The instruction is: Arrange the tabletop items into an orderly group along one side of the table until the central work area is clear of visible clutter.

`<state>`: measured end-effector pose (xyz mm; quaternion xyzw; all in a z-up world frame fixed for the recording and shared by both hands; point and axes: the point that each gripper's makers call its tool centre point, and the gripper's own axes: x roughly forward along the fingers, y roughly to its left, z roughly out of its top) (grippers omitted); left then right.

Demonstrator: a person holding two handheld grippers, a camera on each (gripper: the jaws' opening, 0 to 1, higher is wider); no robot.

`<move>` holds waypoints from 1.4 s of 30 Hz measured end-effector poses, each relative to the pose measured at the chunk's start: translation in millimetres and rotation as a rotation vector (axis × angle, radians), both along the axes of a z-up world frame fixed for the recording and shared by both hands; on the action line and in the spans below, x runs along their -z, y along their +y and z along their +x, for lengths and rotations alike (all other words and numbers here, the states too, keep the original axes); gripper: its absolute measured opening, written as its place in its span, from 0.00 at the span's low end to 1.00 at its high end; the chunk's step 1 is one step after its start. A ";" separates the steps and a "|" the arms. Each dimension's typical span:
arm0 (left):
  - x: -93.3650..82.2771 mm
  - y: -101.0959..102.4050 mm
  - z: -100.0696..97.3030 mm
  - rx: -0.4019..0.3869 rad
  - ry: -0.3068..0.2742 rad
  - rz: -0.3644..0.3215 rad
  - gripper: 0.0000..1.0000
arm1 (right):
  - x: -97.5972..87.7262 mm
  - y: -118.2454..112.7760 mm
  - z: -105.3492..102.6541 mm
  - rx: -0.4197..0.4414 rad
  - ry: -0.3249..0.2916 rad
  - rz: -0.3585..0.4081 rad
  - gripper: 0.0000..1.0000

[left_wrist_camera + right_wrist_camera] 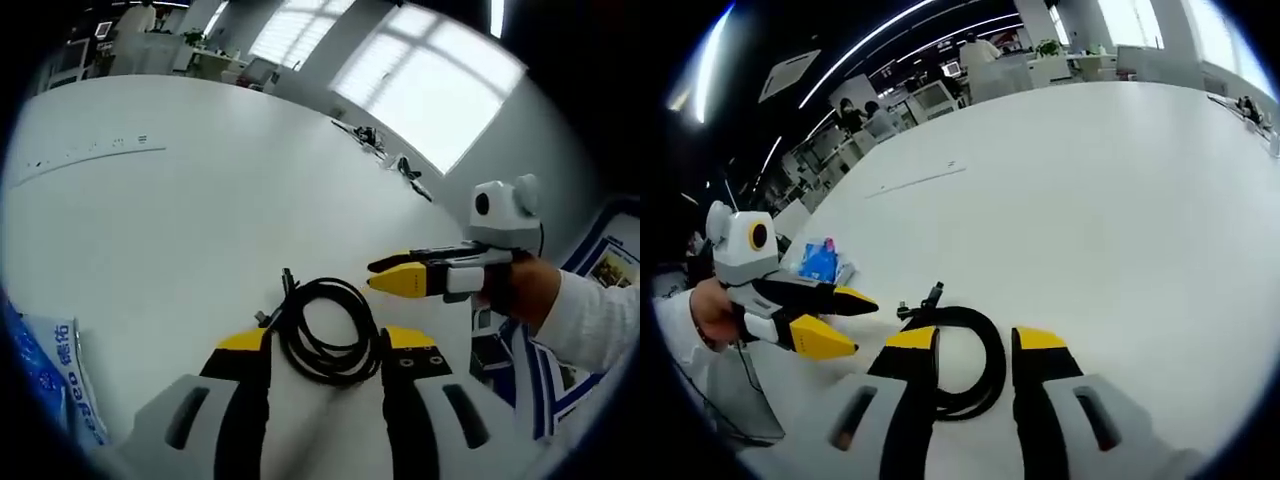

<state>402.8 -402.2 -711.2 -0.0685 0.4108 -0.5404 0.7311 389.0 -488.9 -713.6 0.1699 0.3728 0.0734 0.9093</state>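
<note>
Blue packet (52, 375) sits at far left edge of white surface (180, 230), probably already parked aside. Left hand-held gripper (326, 345) is open, jaws straddling coiled black cable (325, 335) without clamping it, likely lining up a grab. Right hand-held gripper (974, 345) is open too, over the coil, nothing held.

Ahead of my left tongs (325, 345) the white desk (180, 220) lies open, free to sweep across. A coiled black cable (322, 332) lies between both pairs' tips, my right tongs (385, 276) crowd in just beside it, and a blue packet (821, 262) sits off toward the desk's edge.
</note>
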 end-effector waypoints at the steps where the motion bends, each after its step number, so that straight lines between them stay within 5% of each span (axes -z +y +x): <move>1: -1.8 1.3 -0.7 0.002 0.000 -0.002 0.46 | -1.6 0.5 -0.6 0.000 0.000 -0.001 0.30; 22: -36.5 31.1 -3.5 0.025 -0.064 -0.069 0.66 | -35.5 16.4 -1.1 -0.017 -0.066 -0.030 0.36; 42: -76.7 83.1 -0.4 -0.004 -0.122 -0.132 0.74 | -60.3 35.3 -8.0 0.016 -0.098 -0.063 0.43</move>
